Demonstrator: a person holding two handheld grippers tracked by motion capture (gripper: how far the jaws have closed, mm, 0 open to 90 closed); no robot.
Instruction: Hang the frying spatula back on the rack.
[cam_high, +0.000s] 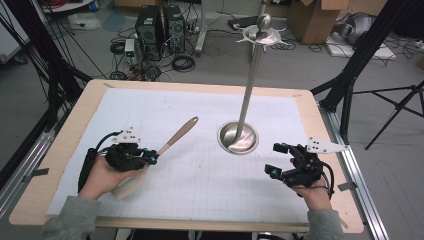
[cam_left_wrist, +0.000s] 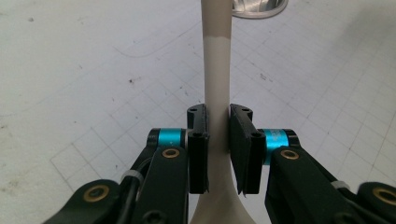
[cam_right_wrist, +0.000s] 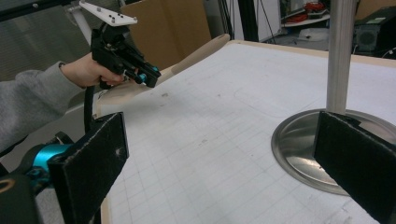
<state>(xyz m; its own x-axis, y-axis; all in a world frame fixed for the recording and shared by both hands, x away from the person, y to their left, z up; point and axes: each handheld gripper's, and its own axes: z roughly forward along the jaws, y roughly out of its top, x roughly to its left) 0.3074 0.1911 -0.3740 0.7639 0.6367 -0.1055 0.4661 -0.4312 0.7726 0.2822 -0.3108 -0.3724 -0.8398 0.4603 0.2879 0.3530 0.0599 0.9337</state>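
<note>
My left gripper (cam_high: 150, 159) is clamped on the spatula (cam_high: 172, 141) neck, w/ the spatula left of the stand (cam_high: 239, 138), handle tilted up toward it. Right gripper (cam_high: 274, 159) hangs wide apart, nothing btwn the jaws, right of the stand base, over the bench (cam_high: 200, 87).

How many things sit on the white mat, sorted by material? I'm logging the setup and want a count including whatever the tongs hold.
Wooden: 1, the spatula, clamped by its handle in the left tongs.
Metal: 1, the utensil stand, round base with an upright pole.
Total: 2. The right tongs hold nothing.
</note>
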